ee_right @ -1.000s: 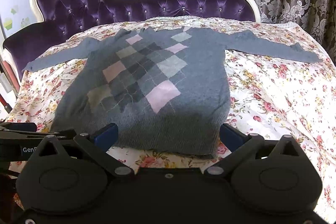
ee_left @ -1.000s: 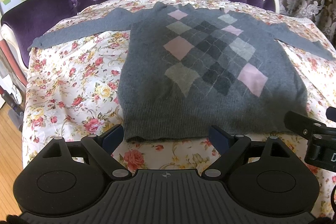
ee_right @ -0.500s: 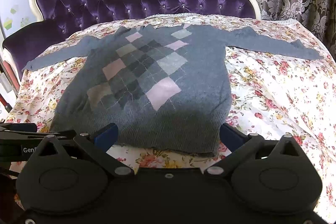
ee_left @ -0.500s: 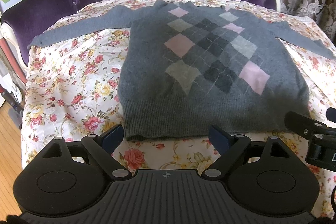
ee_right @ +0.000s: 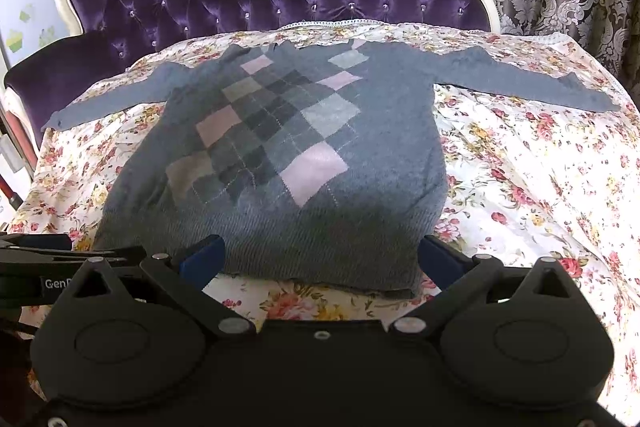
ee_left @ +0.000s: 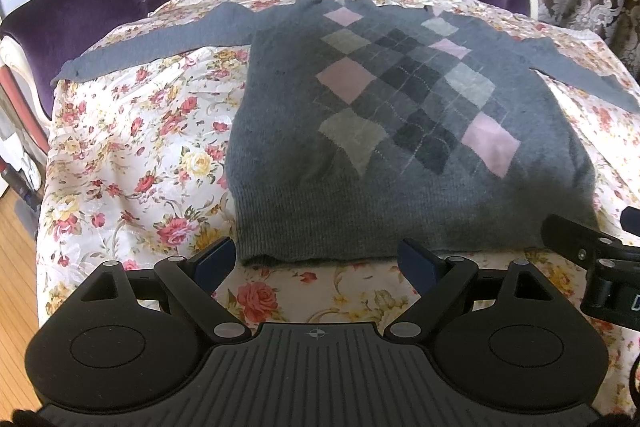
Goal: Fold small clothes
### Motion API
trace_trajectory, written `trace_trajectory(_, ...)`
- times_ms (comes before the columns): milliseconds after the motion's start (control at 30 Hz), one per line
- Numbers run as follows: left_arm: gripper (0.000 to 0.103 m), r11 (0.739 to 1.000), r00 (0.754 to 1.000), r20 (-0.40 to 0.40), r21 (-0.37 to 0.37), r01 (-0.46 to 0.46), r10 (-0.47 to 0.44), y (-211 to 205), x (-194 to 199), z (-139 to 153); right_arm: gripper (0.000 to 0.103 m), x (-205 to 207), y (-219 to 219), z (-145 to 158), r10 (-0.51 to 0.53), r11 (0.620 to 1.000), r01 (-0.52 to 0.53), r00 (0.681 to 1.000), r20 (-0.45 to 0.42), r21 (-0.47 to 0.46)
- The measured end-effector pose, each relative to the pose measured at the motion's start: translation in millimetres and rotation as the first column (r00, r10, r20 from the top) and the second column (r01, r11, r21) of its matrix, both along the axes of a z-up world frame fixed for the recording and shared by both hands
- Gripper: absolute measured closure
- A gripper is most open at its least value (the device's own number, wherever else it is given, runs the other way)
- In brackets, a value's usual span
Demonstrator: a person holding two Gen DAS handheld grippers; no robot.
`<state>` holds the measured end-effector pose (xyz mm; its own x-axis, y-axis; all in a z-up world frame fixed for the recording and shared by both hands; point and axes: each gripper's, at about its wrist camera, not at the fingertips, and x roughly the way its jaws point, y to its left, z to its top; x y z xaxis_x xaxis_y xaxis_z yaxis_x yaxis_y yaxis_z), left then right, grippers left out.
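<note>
The step in hand is judged to be the start of the fold: the sweater (ee_left: 400, 115) lies spread flat and no part of it is folded yet. The left gripper (ee_left: 316, 261) stands with jaws wide and empty, just short of the hem, at the hem's left corner. The right gripper (ee_right: 320, 259) also stands wide and empty, with the hem's right corner just ahead of its right finger.

The next move probably calls for each gripper to advance onto a chosen edge, a hem corner or a sleeve, and close on it before lifting. Both layers of knit should be taken together.

The sweater is grey with an argyle panel of pink, pale grey and dark diamonds. It lies front up on the floral cover (ee_left: 132, 147), directly ahead of both grippers, sleeves stretched out to either side, neck farthest away toward the purple tufted backrest (ee_right: 280, 3).
</note>
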<state>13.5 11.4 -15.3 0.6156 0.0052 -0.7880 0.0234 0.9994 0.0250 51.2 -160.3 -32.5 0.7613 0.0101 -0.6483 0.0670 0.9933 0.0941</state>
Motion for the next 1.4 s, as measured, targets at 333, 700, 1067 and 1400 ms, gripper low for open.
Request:
trace_trajectory(333,0.014,1.000,1.000,-0.022,-0.008,0.000,0.000,1.3,5.5,-5.3,0.001,5.9,2.1,-3.2,0.002,1.000,-0.002,1.000,-0.018,-0.006)
trace_trajectory(700,0.015,0.988,0.998,0.055,-0.155,0.005,0.004,26.7,18.9,-1.2,0.001,24.5,-1.0,-4.2,0.037,0.997,-0.035,0.999,-0.029,0.064)
trace_trajectory(1067,0.014,0.955,0.993,0.103,-0.297,-0.018,0.051,78.1,67.6,7.7,0.001,88.7,-5.9,3.1,0.056,0.986,-0.053,0.998,-0.010,0.156)
trace_trajectory(1400,0.005,0.980,0.966,0.216,-0.168,-0.106,0.142,135.0,119.4,20.2,0.001,166.8,1.8,-10.9,0.047,0.990,-0.044,0.999,-0.021,0.133)
